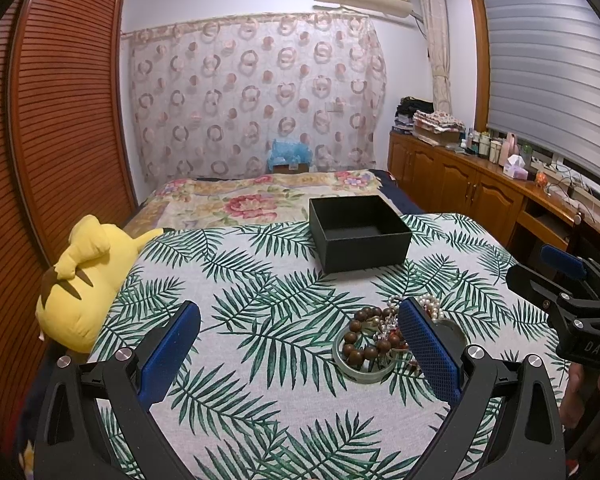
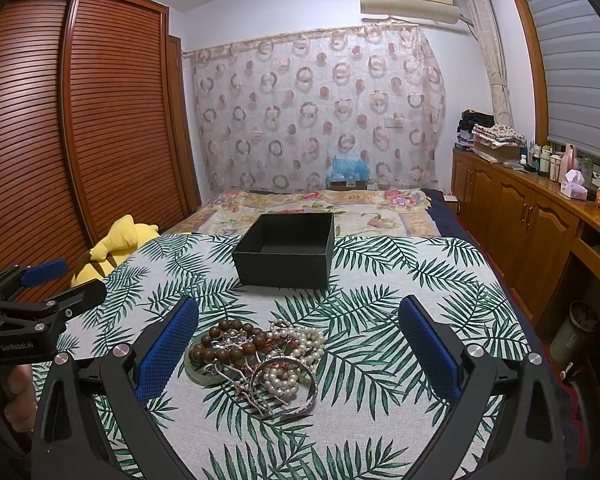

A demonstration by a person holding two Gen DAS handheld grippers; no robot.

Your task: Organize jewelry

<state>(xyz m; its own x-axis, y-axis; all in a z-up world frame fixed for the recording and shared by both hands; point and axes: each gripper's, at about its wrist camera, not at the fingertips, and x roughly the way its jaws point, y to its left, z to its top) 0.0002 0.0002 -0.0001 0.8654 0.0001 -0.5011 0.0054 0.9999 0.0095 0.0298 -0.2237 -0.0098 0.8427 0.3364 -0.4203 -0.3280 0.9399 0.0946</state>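
A pile of jewelry (image 2: 256, 356) lies on the palm-leaf cloth: a brown wooden bead bracelet (image 2: 232, 340), white pearl strands (image 2: 296, 340), a green jade bangle (image 2: 204, 374) and a silver bangle (image 2: 300, 384). The pile also shows in the left wrist view (image 1: 380, 340), partly hidden by my right finger pad. An open, empty black box (image 2: 286, 250) stands beyond it, also in the left wrist view (image 1: 360, 232). My left gripper (image 1: 300, 320) is open, left of the pile. My right gripper (image 2: 300, 320) is open and empty above the pile's near side.
A yellow plush toy (image 1: 80, 280) lies at the cloth's left edge beside the slatted wardrobe (image 1: 60, 120). A floral bedspread (image 2: 320, 208) lies behind the box. Wooden cabinets (image 2: 520, 220) with bottles and a tissue box run along the right wall. A bin (image 2: 576, 328) stands at the right.
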